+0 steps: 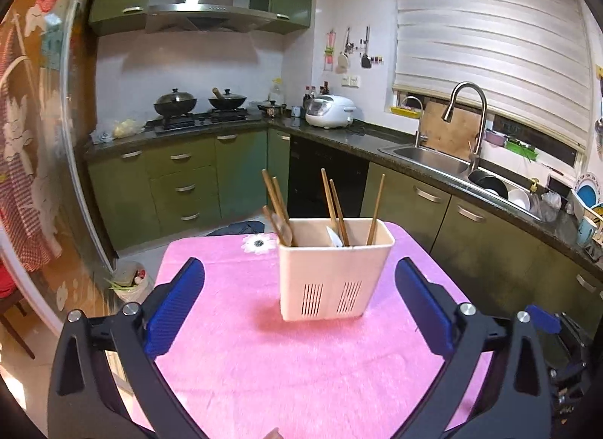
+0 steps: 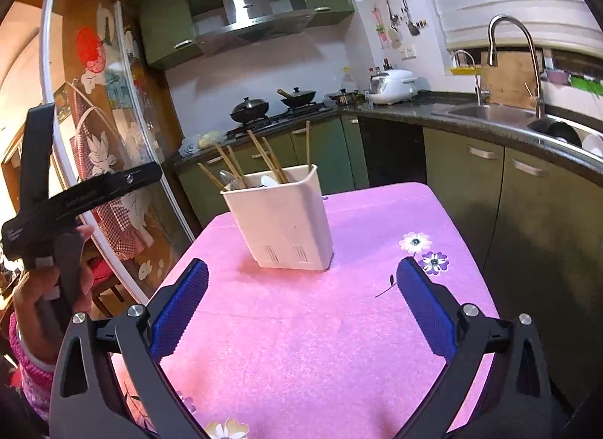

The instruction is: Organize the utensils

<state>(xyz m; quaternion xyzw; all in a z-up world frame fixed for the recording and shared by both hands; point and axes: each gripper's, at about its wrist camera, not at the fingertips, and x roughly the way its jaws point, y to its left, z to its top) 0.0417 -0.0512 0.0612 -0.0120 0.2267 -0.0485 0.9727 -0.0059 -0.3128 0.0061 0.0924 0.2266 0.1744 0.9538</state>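
Note:
A white slotted utensil holder point(image 1: 335, 273) point(image 2: 282, 224) stands upright on the pink flowered tablecloth point(image 1: 264, 363) point(image 2: 320, 344). Several wooden chopsticks point(image 1: 333, 205) point(image 2: 264, 154) stick up out of it, with a white spoon point(image 1: 333, 237) and a metal spoon point(image 2: 226, 177) among them. My left gripper point(image 1: 299, 261) is open, a little short of the holder, with nothing between its blue pads point(image 1: 177, 307). My right gripper point(image 2: 301, 263) is open too, empty, facing the holder from the near side. At the left of the right wrist view, a hand point(image 2: 45, 288) holds the other tool's black handle.
Green cabinets and a dark counter run behind and to the right, with a sink point(image 1: 429, 154), a rice cooker point(image 1: 329, 111) and woks on the stove point(image 1: 177, 101). A glass sliding door point(image 2: 113, 137) stands on the left. A bagged bin point(image 1: 130, 280) sits on the floor by the table's left edge.

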